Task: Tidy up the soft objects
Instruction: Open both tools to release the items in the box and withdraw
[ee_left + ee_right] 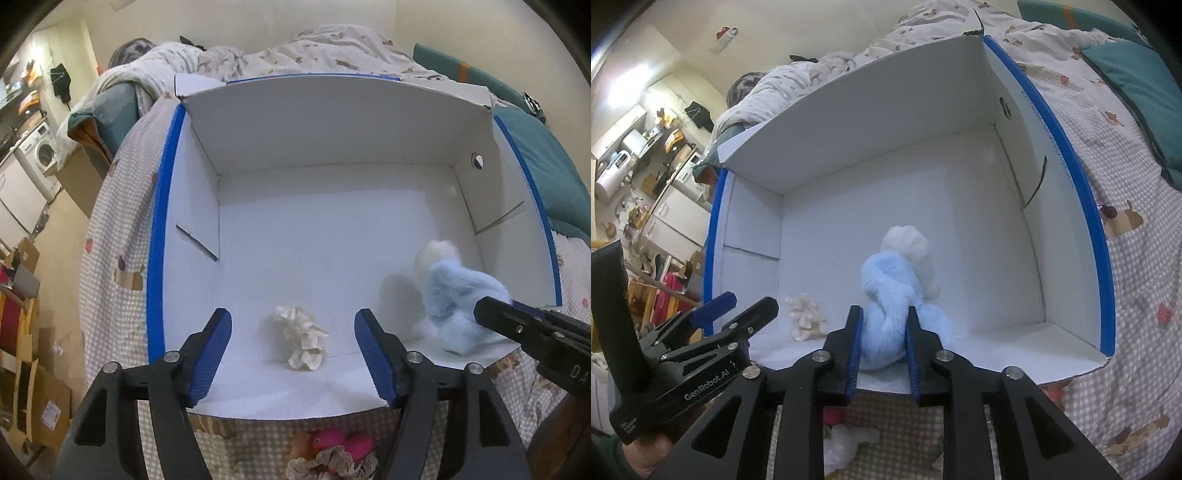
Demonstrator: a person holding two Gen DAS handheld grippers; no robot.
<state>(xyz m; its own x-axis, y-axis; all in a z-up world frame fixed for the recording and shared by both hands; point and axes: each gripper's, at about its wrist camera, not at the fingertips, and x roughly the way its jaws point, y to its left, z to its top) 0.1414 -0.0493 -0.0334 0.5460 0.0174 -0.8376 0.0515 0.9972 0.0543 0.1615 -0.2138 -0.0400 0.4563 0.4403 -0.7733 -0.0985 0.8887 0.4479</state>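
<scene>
A white cardboard box with blue-edged side walls sits open on a bed covered in a checked sheet. Its near side is folded down flat toward the viewer.

The left gripper hangs over the near edge of the box with its blue-padded jaws spread wide and nothing between them. Just beyond its tips, a cream scrunchie lies on the box floor, near the front and a little left of centre, touching neither jaw.

The right gripper reaches in at the near right part of the box. Between its narrow jaws is a pale blue fluffy toy with a white fluffy part at its far end. The toy sits on the box floor and fills the gap between the pads; whether they are pressing on it cannot be told.

Outside the box, on the sheet just in front of the folded-down side, lie more soft things: two pink plush pieces and a beige frilly scrunchie.

To the far left a cluttered room shows, with a washing machine and stacked cardboard.
</scene>
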